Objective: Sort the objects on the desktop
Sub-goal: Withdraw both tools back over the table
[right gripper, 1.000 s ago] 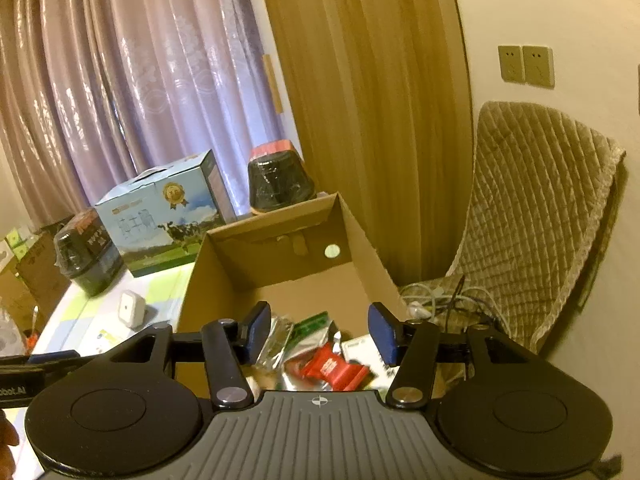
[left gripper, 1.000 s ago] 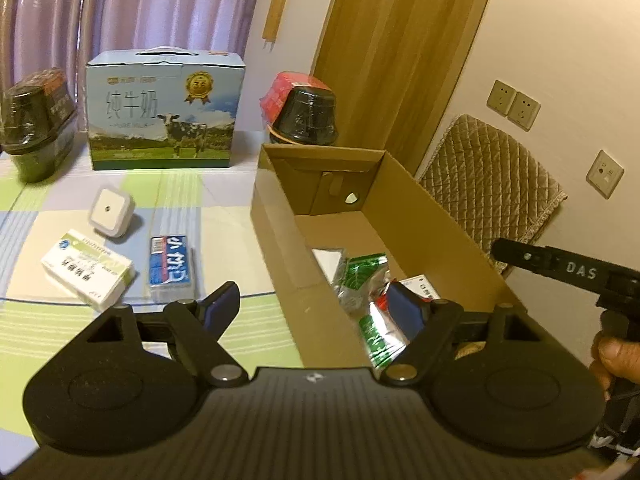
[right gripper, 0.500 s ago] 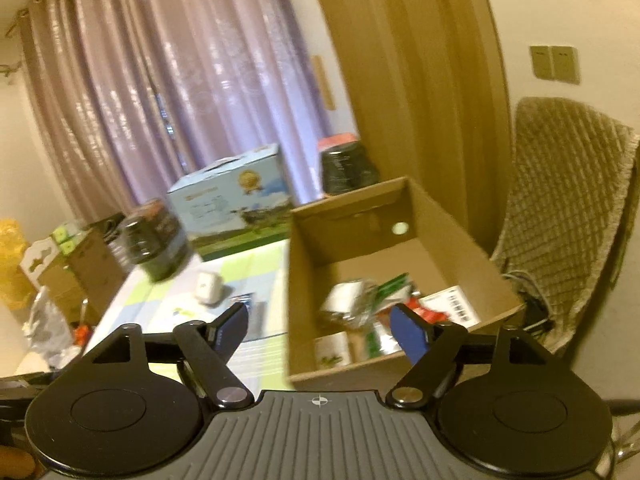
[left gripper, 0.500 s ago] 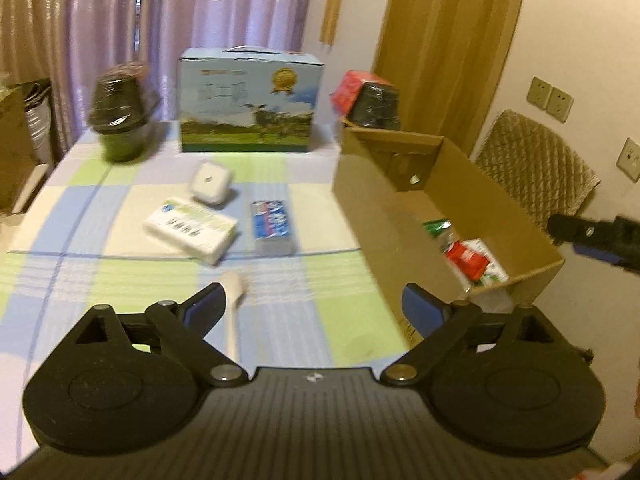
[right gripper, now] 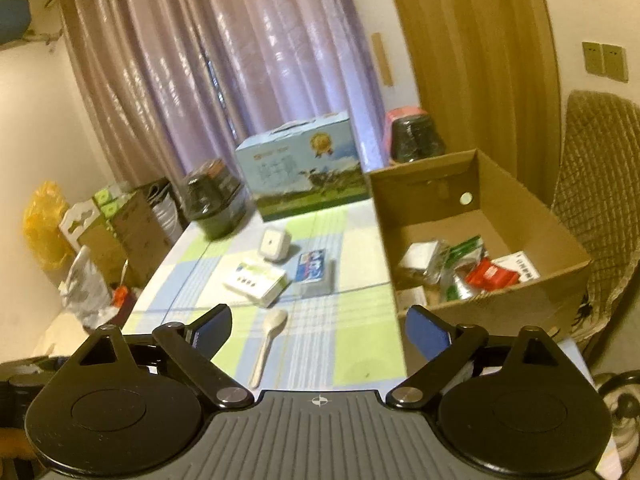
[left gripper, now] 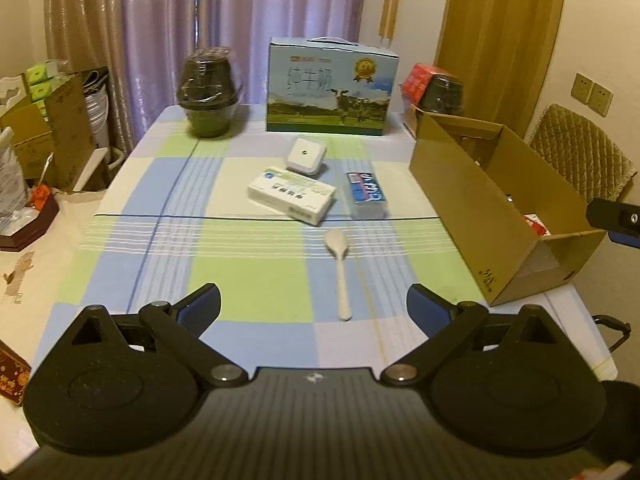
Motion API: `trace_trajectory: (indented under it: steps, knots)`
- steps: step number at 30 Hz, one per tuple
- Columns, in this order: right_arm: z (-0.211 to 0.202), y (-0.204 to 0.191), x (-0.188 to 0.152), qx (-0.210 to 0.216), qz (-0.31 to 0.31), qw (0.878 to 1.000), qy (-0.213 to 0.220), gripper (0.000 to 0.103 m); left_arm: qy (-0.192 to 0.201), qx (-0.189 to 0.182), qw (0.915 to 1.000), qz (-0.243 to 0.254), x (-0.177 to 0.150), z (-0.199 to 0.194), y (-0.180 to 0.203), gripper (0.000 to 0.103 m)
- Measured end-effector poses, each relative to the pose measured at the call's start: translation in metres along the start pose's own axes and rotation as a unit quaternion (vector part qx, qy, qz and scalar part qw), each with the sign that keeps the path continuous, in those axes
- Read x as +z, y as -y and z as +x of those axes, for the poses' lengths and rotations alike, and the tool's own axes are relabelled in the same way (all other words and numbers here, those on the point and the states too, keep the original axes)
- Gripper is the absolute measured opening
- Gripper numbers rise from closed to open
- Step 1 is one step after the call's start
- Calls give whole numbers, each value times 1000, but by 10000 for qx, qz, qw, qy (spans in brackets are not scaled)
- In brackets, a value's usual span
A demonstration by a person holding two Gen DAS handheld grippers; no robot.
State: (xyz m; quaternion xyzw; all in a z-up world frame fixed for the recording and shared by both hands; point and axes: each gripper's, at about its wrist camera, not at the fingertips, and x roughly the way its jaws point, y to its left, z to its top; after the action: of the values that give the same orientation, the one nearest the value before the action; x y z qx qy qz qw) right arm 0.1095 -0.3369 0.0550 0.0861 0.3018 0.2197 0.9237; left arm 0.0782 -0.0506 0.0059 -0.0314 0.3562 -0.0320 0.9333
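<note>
My left gripper (left gripper: 313,307) was spread wide, empty, above the near table (left gripper: 248,292) edge. Med box (left gripper: 291,194) at 12, spoon (left gripper: 339,264) at 1, blue pack (left gripper: 366,193) beyond it. Right gripper (right gripper: 319,329) likewise wide, empty; carton (right gripper: 520,216) at 2.

We see purple curtains (left gripper: 240,32) behind the table, a wooden door (left gripper: 500,40) on the right, wall sockets (left gripper: 592,94) beside it, a quilted chair (left gripper: 580,152) below them, stacked cardboard boxes (left gripper: 48,128) on the floor at left, a yellow bag (right gripper: 44,224) near them
</note>
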Motion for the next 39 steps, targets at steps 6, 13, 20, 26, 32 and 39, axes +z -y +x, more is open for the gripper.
trace_trajectory:
  steps: [6, 13, 20, 26, 32, 39]
  knots:
    - [4, -9, -13, 43, -58, 9998, -180, 95, -14, -6, 10000, -78, -7, -4, -8, 98]
    - [7, -13, -20, 38, -89, 9996, -268, 96, -38, -39, 10000, -77, -12, -3, -8, 98]
    - [13, -13, -24, 30, -67, 9994, -337, 97, -95, -28, 9999, -49, -14, 2, -7, 98]
    - [18, -9, -27, -5, -30, 9992, -397, 97, -156, -44, 9999, -37, -15, 10, -7, 98]
    - [23, -7, -30, -32, -5, 9989, -458, 97, -207, -67, 9998, -23, -15, 18, -5, 98]
    - [31, -6, -32, -49, 12, 9985, -543, 98, -254, -72, 9997, 10, -15, 26, -5, 98]
